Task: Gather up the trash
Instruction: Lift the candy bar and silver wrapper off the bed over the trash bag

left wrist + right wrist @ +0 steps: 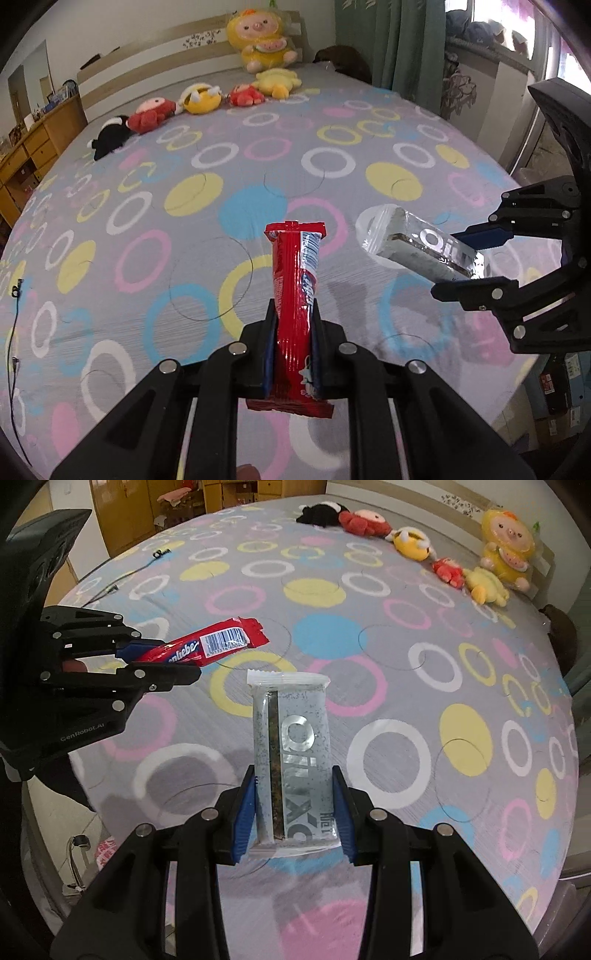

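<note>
My left gripper (pixel 293 332) is shut on a long red snack wrapper (pixel 295 288) and holds it above the bed; the wrapper sticks out forward past the fingertips. The same gripper (pixel 162 657) and red wrapper (pixel 210 644) show at the left of the right wrist view. My right gripper (pixel 295 805) is shut on a silver-grey snack wrapper (pixel 291 760) with large white letters, also held above the bed. It shows at the right of the left wrist view, gripper (pixel 461 258) and silver wrapper (pixel 417 243).
A bed with a grey sheet of coloured rings (pixel 221 184) lies below both grippers. Several plush toys (pixel 199 98) sit along the headboard. A wooden desk (pixel 29 147) stands at the left, green curtains (pixel 399 44) at the right. A thin black cable (pixel 13 332) lies near the bed's left edge.
</note>
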The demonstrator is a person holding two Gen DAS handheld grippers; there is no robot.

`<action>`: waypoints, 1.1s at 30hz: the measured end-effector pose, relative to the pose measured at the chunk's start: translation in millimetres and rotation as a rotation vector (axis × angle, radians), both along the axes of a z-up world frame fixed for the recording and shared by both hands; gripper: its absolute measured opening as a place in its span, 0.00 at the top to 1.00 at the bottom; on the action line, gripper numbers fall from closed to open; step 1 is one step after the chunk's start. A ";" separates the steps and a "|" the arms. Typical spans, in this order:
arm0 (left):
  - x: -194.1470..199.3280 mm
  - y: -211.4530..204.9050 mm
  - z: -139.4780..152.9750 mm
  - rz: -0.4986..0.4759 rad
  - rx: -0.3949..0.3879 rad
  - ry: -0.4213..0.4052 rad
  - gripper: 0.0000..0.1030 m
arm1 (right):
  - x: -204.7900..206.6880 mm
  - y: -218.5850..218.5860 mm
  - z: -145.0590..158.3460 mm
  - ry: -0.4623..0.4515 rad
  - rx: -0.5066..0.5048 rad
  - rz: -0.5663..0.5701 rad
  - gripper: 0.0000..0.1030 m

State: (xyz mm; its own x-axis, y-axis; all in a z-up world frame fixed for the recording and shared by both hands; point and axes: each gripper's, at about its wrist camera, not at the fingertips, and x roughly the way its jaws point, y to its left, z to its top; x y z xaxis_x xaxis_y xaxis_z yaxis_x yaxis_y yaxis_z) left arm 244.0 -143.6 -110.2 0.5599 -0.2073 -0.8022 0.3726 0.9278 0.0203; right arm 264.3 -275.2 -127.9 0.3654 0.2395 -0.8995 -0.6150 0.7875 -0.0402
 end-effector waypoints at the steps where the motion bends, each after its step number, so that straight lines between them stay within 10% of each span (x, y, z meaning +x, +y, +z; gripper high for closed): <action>1: -5.9 1.0 6.1 -0.002 -0.004 -0.004 0.85 | -5.3 -0.3 8.4 -0.009 0.006 -0.004 0.64; 19: -88.7 24.2 79.3 -0.022 -0.032 -0.071 0.85 | -100.4 -1.3 106.6 -0.133 0.026 -0.051 0.64; 33: -152.8 26.5 89.0 -0.063 -0.029 -0.088 0.85 | -174.7 4.4 114.8 -0.150 0.047 -0.070 0.64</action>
